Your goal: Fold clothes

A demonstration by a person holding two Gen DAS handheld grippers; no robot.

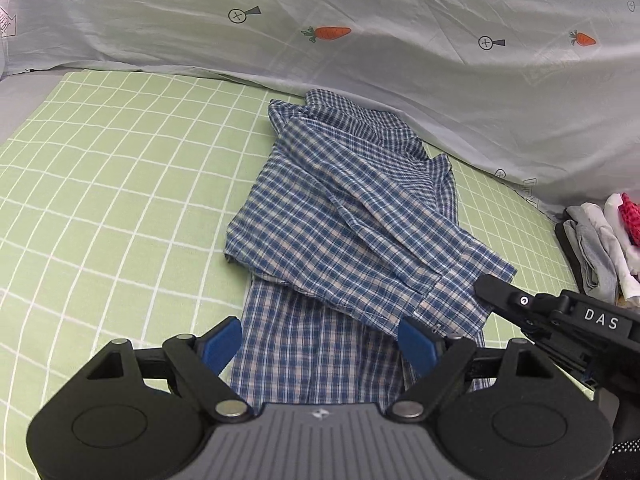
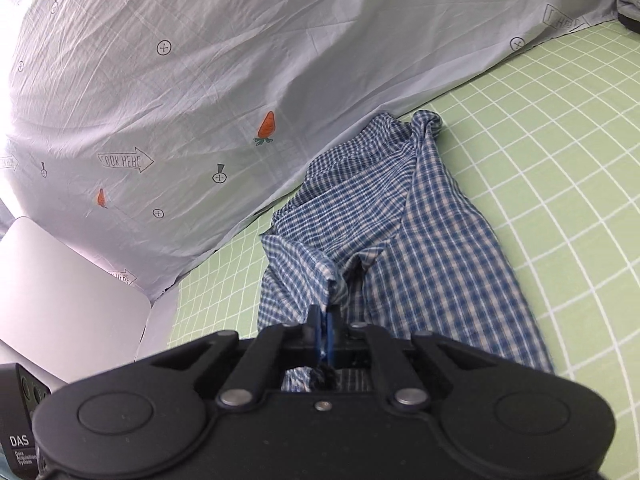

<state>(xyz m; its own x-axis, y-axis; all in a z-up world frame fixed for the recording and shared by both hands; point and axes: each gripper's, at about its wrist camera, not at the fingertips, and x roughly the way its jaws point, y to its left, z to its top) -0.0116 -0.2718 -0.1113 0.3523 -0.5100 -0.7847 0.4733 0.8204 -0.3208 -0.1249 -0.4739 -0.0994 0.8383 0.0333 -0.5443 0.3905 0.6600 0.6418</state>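
Shirt: we see a blue-and-white checked shirt [image 1: 340, 224] in the centre of the left wrist frame, partly folded, lying on the green grid sheet [image 1: 100, 184]; one sleeve crosses the body diagonally toward the lower right of the frame.

Left gripper: we record the left gripper [image 1: 320, 344] at the bottom centre of its own view, blue pads wide apart, nothing between them; the shirt's lower hem lies in the gap below.

Right gripper: in its own view the right gripper [image 2: 323, 330] sits at bottom centre, blue pads pressed together on a pinch of checked cloth. In the left wrist view its black tip [image 1: 496, 290] touches the sleeve cuff at the lower right.

Cuff detail: we think the pinched part is the cuff edge, but the fold hides the exact seam.

Backdrop: a pale grey cover [image 1: 400, 40] printed with carrots and crossed circles fills the top of both frames and meets the shirt's far end.

Side pile: grey, white and red clothes [image 1: 604, 248] lie at the right edge of the left wrist frame, apart from the shirt.

Other: a pale flat panel [image 2: 60, 300] sits at the lower left of the right wrist frame.
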